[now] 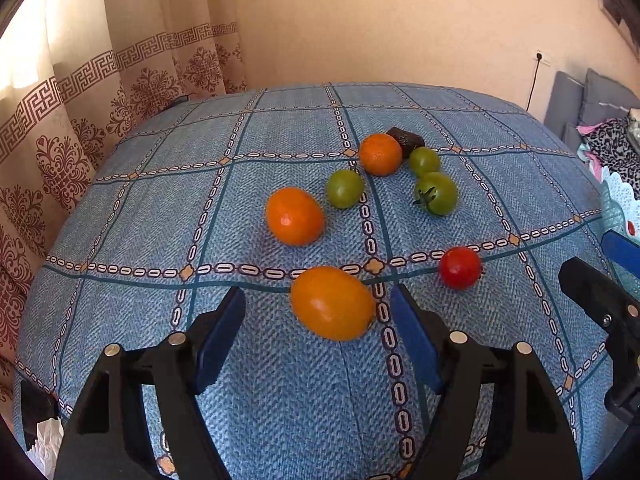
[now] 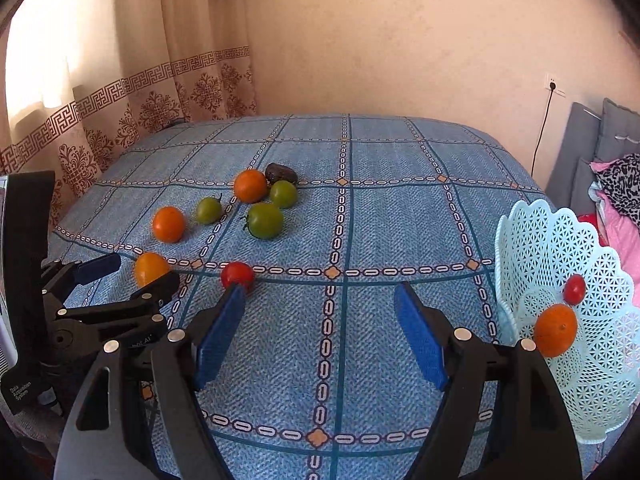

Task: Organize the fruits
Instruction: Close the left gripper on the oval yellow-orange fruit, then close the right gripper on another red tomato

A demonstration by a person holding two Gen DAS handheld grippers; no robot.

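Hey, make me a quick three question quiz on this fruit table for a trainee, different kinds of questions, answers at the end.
1. True or false: the light blue basket is empty.
2. How many green tomatoes lie on the blue tablecloth?
3. Which fruit lies just ahead of the left gripper? A) the red tomato B) the yellow-orange fruit C) the dark fruit

Key
1. False: it holds an orange fruit and a small red tomato.
2. Three.
3. B; the pads are not pressing on it.

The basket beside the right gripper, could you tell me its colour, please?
Pale blue basket, with lattice walls; the right wrist view shows it best.
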